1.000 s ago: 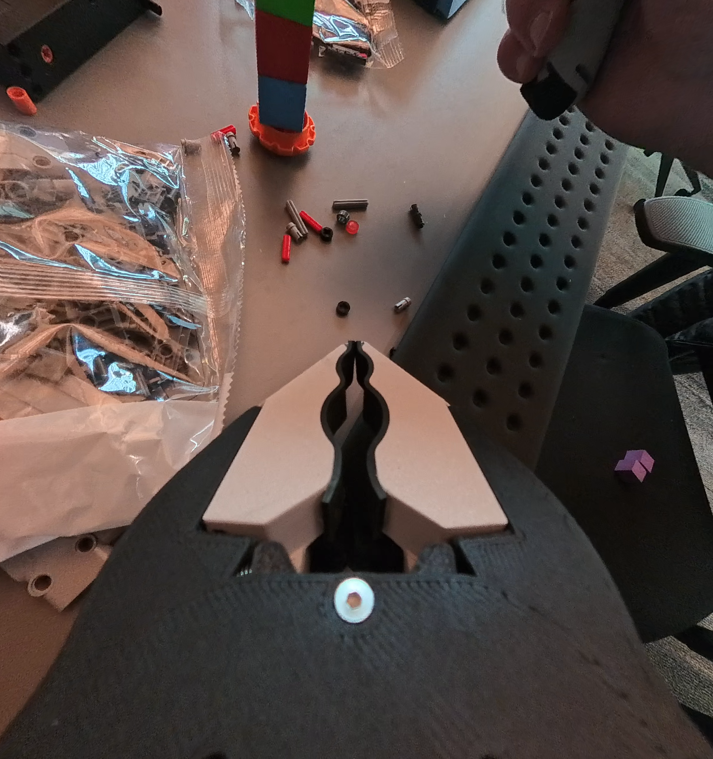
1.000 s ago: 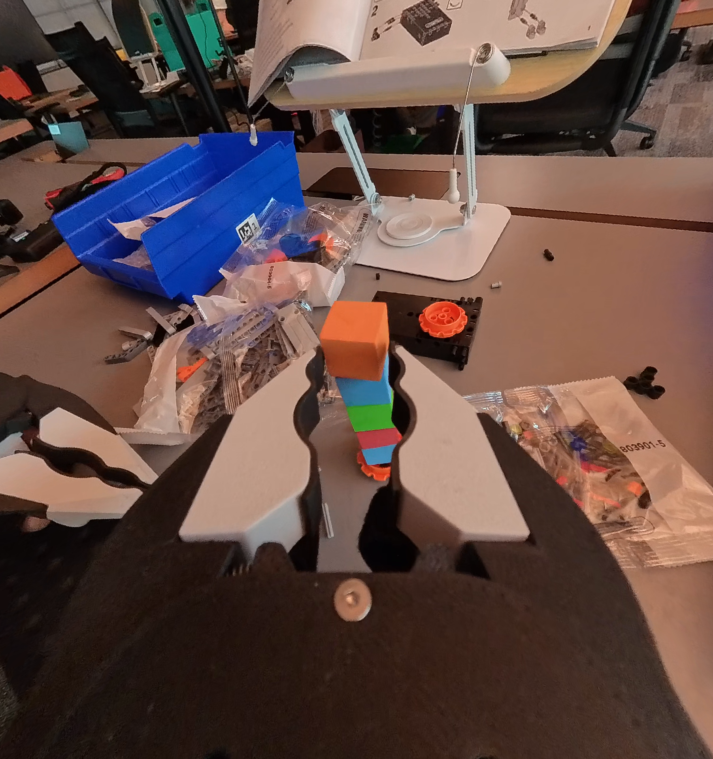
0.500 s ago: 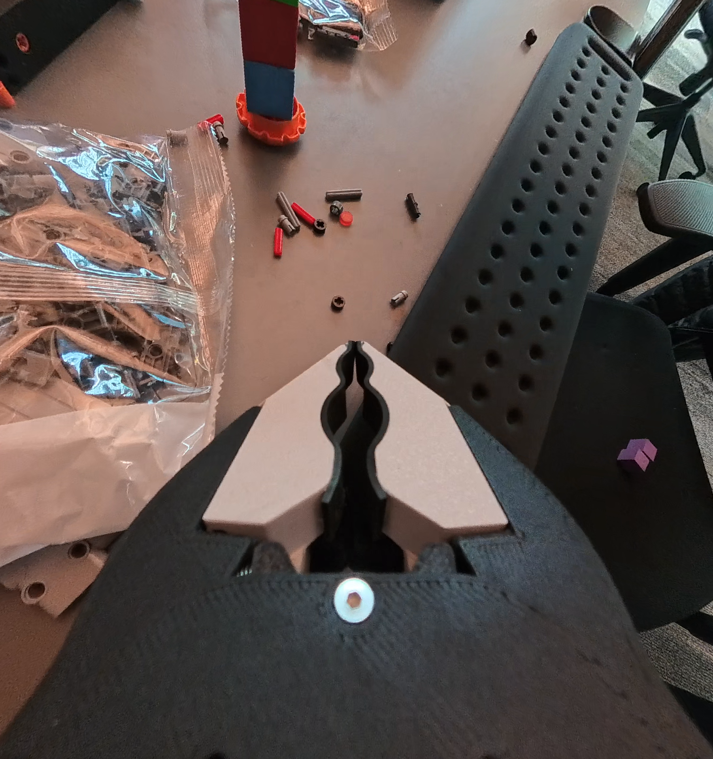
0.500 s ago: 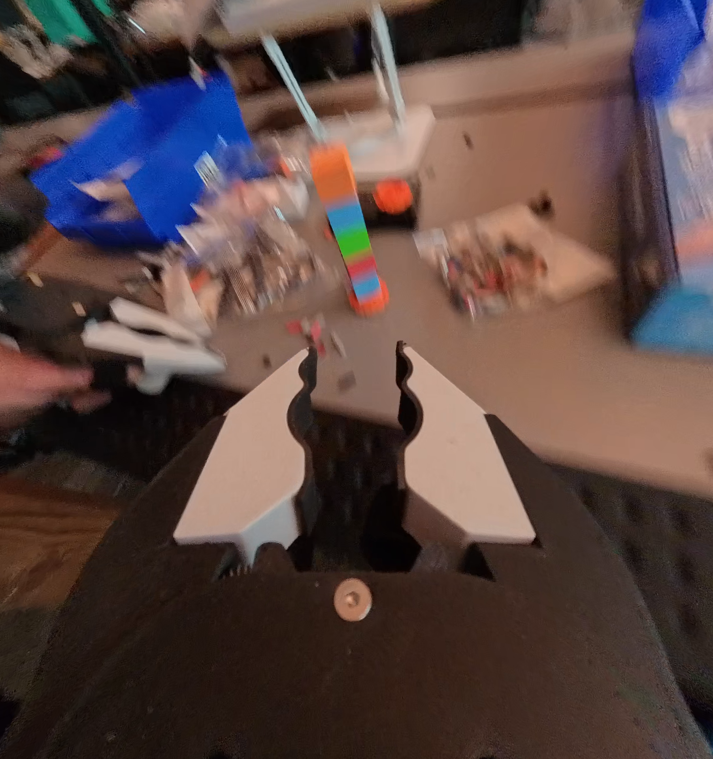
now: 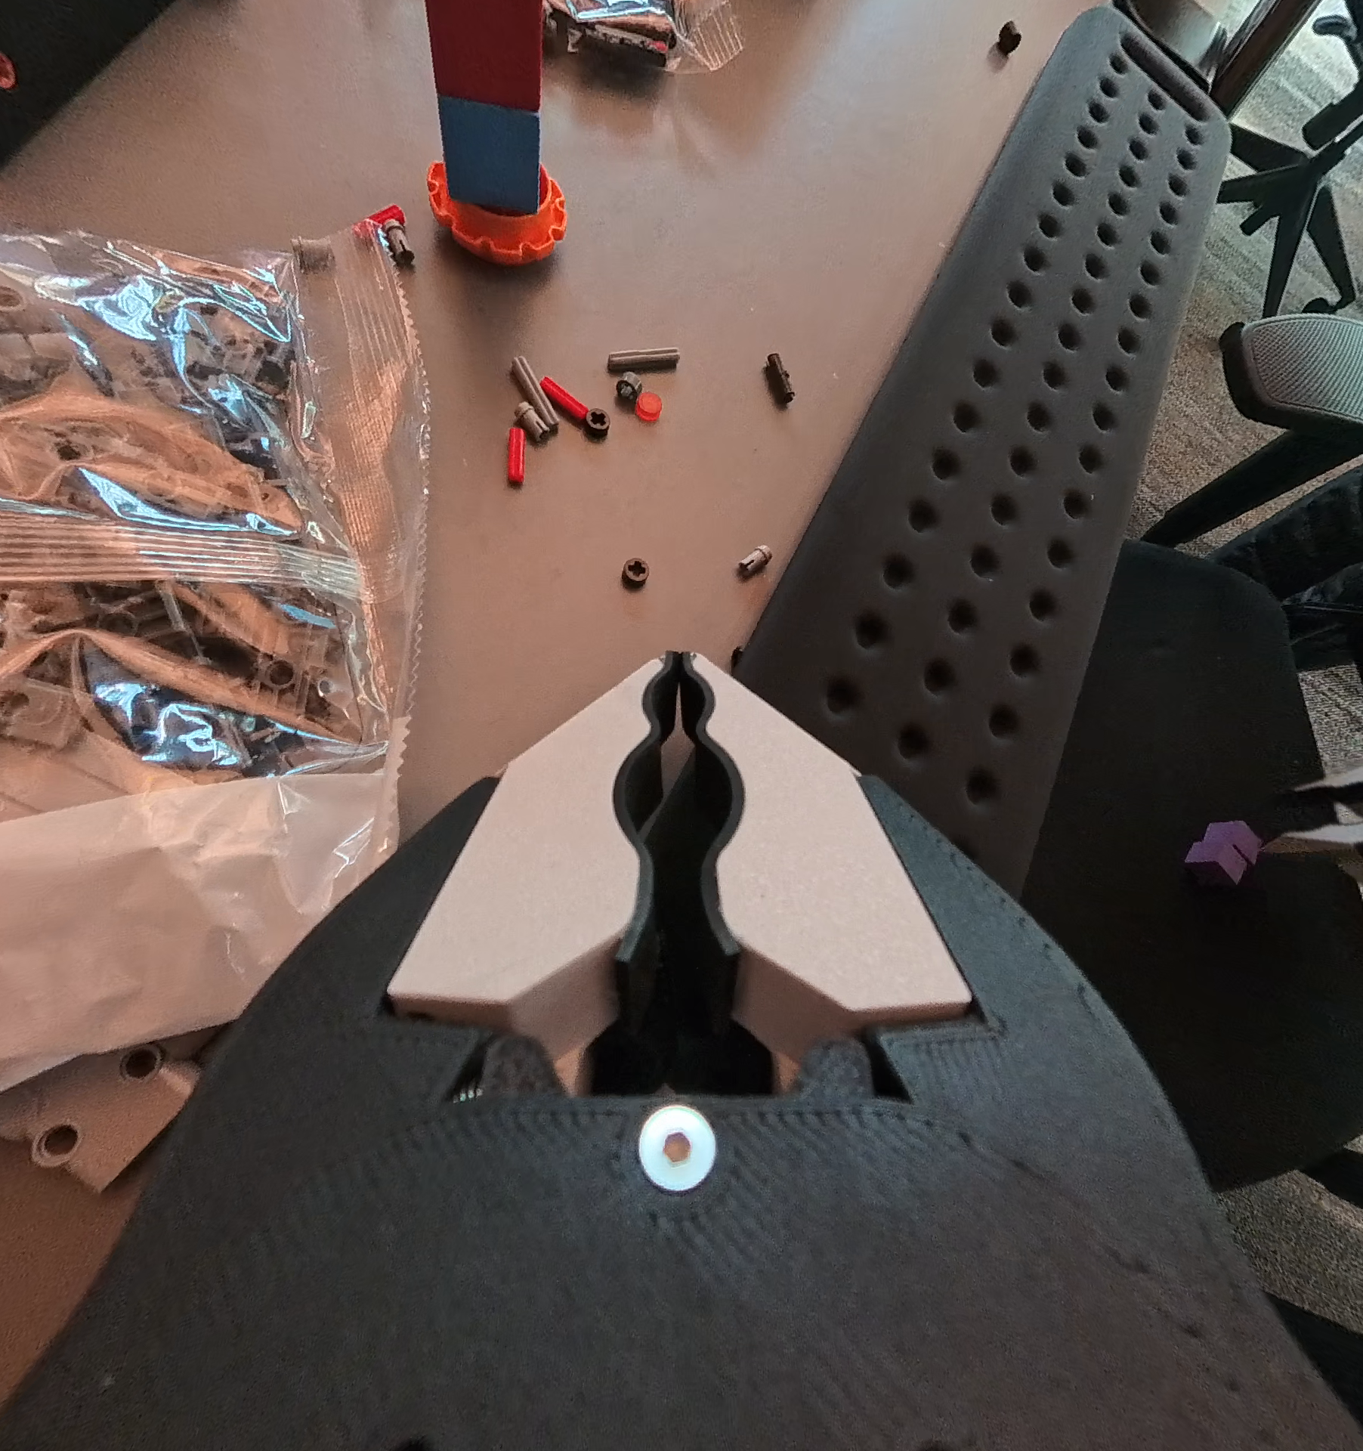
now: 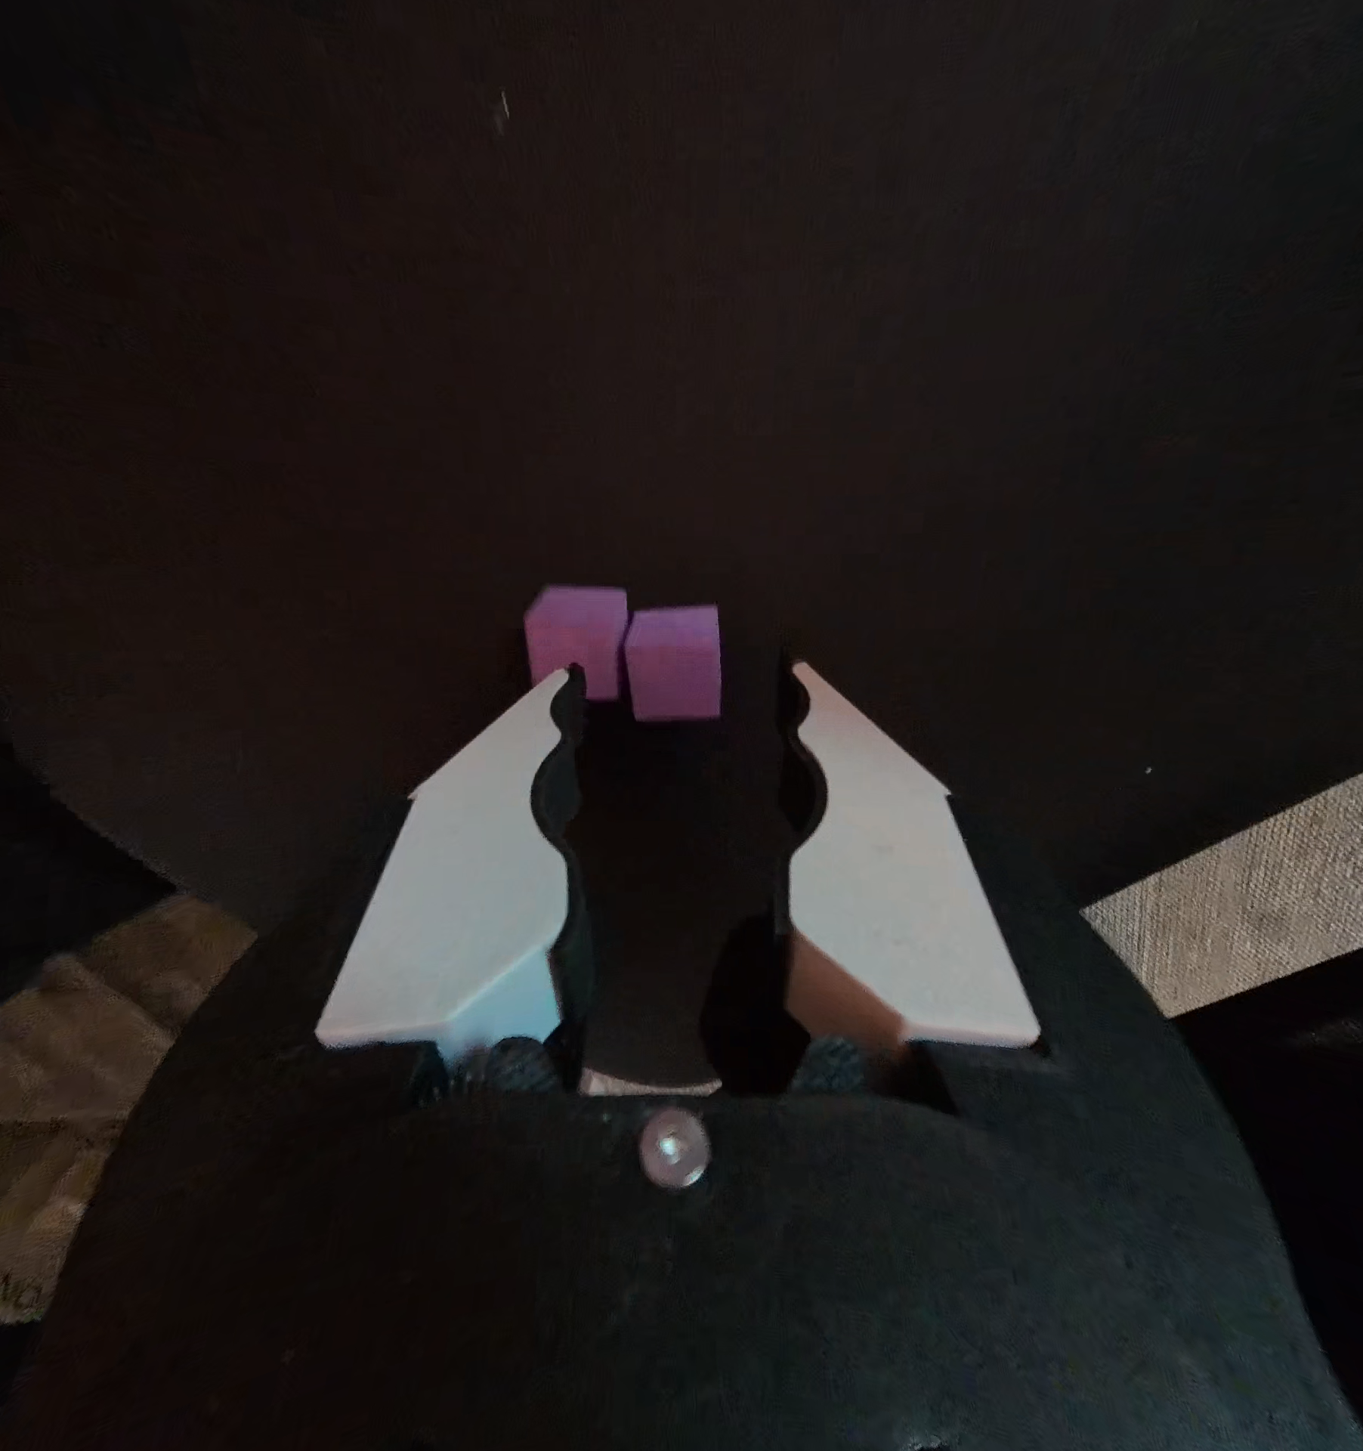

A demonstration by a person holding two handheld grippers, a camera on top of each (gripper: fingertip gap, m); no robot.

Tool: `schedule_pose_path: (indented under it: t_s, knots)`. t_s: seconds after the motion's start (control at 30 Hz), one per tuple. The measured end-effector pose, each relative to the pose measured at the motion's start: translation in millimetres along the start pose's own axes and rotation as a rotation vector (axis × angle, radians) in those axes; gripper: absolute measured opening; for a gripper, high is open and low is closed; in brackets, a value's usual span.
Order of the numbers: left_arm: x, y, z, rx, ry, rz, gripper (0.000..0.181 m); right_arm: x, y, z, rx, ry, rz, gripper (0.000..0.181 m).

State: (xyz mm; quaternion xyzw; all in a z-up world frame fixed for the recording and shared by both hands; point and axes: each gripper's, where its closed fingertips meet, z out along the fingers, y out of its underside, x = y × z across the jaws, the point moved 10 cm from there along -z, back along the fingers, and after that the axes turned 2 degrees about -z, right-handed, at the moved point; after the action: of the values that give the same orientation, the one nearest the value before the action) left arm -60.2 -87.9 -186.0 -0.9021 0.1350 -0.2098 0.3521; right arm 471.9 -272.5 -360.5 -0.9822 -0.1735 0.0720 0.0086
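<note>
Two purple cubes (image 6: 672,663) lie side by side on a black chair seat (image 6: 663,314). My right gripper (image 6: 682,683) is open and empty, its tips just short of the cubes, the nearer cube in line with the gap. In the left wrist view the cubes (image 5: 1220,852) and the right gripper (image 5: 1283,816) show at the right edge. My left gripper (image 5: 678,659) is shut and empty above the table edge. A block tower (image 5: 494,149) with a blue bottom block and a red one above stands on an orange gear (image 5: 498,224) on the table.
A clear bag of grey parts (image 5: 152,510) lies left of my left gripper. Several small pins (image 5: 584,408) are scattered on the table (image 5: 702,235). A perforated black chair back (image 5: 1016,471) stands against the table edge. Carpet (image 6: 1251,879) shows beside the seat. About 55 cm separates my left fingertips from my right. My left gripper's tips are some 15 cm from the orange gear (image 5: 498,224).
My right gripper has left the tower on the table and swung down to the chair seat, close to the purple cubes, still open. My left gripper has barely moved.
</note>
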Motion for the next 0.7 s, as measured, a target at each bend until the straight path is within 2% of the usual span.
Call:
schedule_pose_path:
  t_s: [0.13, 0.33, 0.43, 0.53, 0.7]
  knots:
    - [0, 0, 0, -0.002, -0.004, 0.001, 0.0, 1, 17, 16, -0.066, 0.005, -0.04, 0.041]
    - [0, 0, 1, -0.011, -0.008, -0.002, 0.0, 1, 12, 29, -0.1, 0.012, -0.038, 0.032]
    - [-1, 0, 2, -0.013, -0.009, -0.003, 0.0, 0, 12, 28, -0.096, -0.011, -0.031, 0.025]
    - [-1, 0, 2, -0.013, -0.006, -0.005, 0.0, -2, 12, 28, -0.106, -0.007, -0.07, 0.025]
    - [-1, 0, 2, -0.013, -0.002, -0.007, 0.0, 5, 12, 20, -0.065, -0.006, -0.006, 0.025]
